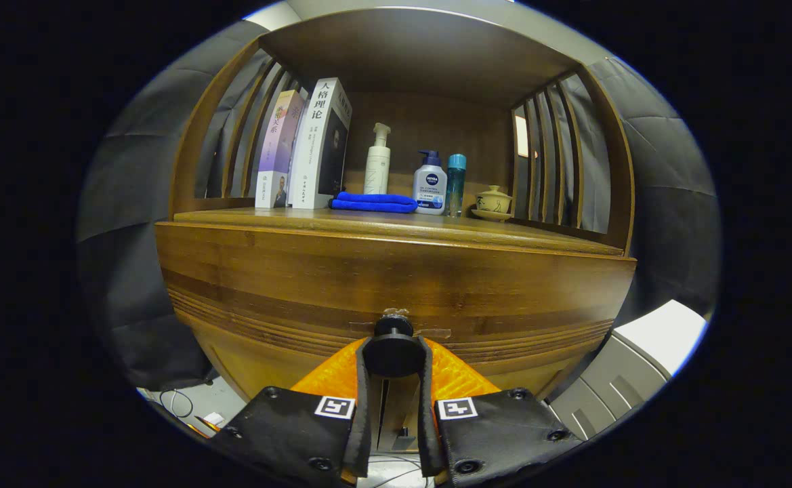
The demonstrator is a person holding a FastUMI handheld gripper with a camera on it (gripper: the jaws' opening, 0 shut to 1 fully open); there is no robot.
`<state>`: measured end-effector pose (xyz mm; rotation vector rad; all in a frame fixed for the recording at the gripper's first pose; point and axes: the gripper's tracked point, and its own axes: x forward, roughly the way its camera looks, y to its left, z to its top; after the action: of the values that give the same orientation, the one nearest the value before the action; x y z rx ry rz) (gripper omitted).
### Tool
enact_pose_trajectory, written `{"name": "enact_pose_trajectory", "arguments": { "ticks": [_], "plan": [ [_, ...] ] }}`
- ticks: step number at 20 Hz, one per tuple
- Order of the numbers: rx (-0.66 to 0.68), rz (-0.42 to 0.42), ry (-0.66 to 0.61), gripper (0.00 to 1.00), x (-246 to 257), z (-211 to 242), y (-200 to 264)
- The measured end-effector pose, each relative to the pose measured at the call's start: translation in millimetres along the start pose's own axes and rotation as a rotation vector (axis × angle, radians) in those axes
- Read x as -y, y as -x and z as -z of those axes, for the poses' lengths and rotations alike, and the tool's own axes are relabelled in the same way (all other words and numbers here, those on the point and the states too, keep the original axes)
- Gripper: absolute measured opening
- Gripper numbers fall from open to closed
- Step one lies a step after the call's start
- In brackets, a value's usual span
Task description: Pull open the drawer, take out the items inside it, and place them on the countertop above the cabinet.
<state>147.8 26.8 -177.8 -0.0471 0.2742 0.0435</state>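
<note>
A wooden cabinet stands right in front of me, its drawer front spanning the width below the countertop. A round black drawer knob sticks out of the drawer's lower middle. My gripper is shut on that knob, one finger pressing each side of it. The drawer looks flush with the cabinet, and what lies inside it is hidden.
On the countertop stand two upright books, a white pump bottle, a white-and-blue pump bottle, a teal bottle, a lidded ceramic cup, and a folded blue cloth. A grey-white appliance sits at the lower right.
</note>
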Motion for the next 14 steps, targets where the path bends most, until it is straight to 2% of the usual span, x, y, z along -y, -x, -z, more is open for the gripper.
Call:
{"name": "enact_pose_trajectory", "arguments": {
  "ticks": [14],
  "plan": [
    [-0.005,-0.026,0.011,0.31,3,19,78]
  ]
}}
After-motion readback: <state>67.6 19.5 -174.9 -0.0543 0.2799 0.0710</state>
